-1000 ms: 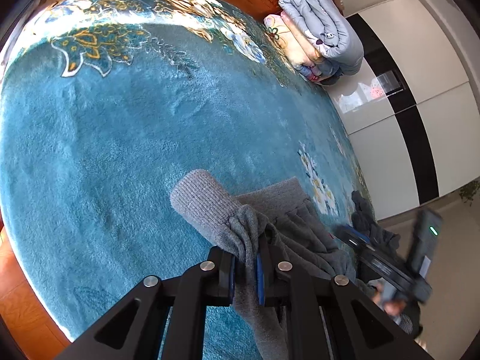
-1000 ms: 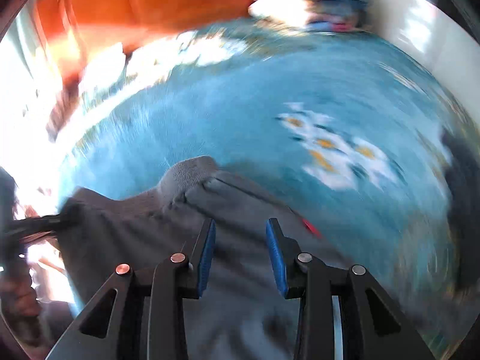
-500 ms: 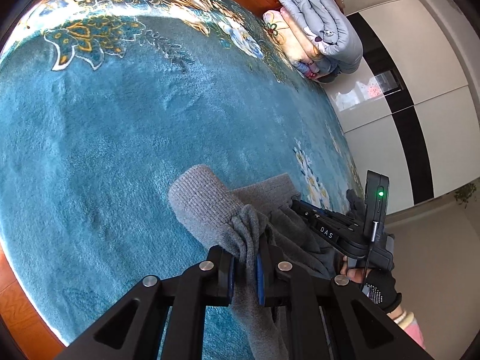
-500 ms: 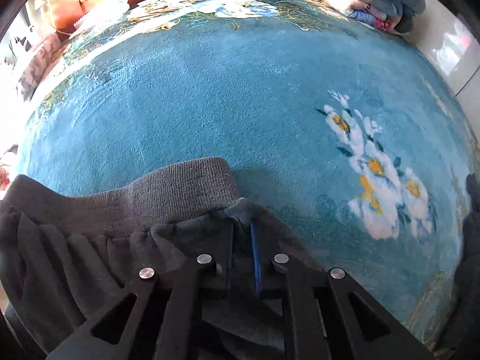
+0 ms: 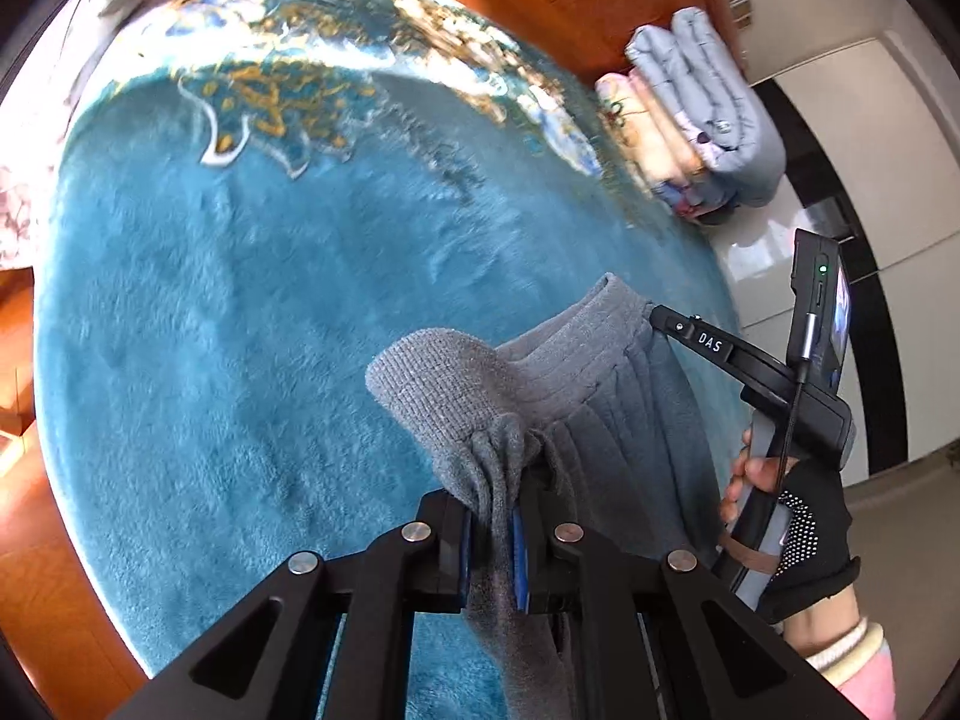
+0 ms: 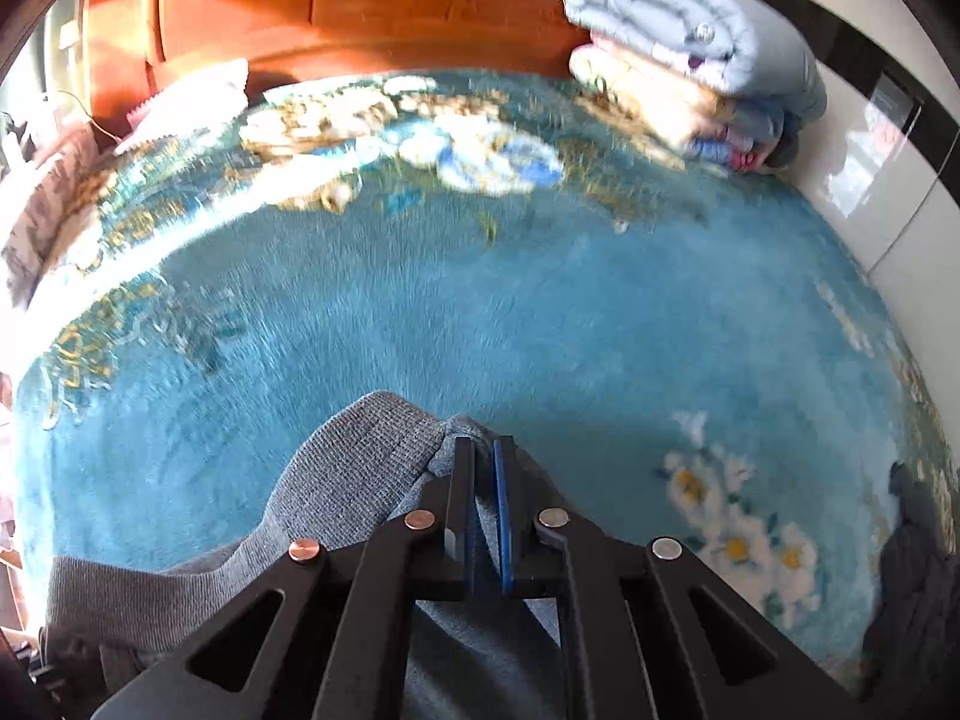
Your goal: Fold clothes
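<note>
Currently: your left gripper (image 5: 491, 531) clamps grey sweatpants (image 5: 576, 384) at the ribbed waistband | right gripper (image 6: 483, 480) pinches the same waistband | both above teal floral blanket (image 5: 240, 312)

blurred quilt stack (image 6: 690, 54), garment (image 5: 600, 396) cropped below

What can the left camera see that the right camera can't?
Only the left wrist view shows the gloved right hand holding its gripper handle. Only the right wrist view shows the white daisies woven into the blanket. Both show the grey garment pinched in shut jaws, the blue blanket and the folded quilts.
</note>
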The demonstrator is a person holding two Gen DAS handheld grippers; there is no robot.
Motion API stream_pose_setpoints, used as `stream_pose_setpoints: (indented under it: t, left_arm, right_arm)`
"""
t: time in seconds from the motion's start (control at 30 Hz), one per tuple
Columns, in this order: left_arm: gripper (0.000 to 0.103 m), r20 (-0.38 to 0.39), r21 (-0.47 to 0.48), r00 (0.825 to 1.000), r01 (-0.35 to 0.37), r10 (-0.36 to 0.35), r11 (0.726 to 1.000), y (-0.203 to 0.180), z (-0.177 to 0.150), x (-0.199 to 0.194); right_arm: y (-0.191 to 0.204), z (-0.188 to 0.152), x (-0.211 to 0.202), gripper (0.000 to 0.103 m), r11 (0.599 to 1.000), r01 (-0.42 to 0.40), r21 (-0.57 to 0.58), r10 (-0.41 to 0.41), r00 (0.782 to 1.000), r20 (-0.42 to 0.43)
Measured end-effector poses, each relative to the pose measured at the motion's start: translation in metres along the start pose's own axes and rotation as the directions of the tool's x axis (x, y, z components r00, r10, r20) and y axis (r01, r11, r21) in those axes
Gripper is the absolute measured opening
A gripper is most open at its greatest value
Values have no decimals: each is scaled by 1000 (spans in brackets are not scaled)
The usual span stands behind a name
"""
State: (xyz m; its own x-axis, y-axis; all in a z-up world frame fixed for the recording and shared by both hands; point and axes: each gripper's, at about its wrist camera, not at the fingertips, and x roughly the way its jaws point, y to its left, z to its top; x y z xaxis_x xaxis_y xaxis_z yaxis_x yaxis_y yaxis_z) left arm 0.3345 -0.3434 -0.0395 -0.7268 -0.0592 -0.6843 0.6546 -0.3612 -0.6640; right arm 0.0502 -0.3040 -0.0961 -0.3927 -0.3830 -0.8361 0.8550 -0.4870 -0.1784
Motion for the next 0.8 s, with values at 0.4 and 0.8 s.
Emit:
stream_pose_setpoints:
  t: [0.4,0.8]
  left_arm:
    - [39,32,-19,997,-69,69,997,1,-3,-15]
    - [50,181,248,983,-64,18,967,-111,-31,-36]
  right_arm:
    - [-108,-83,-170,41,987,-76,141,44,975,217]
    - [-343,-417,-279,45,563,45,825,-197,977,81]
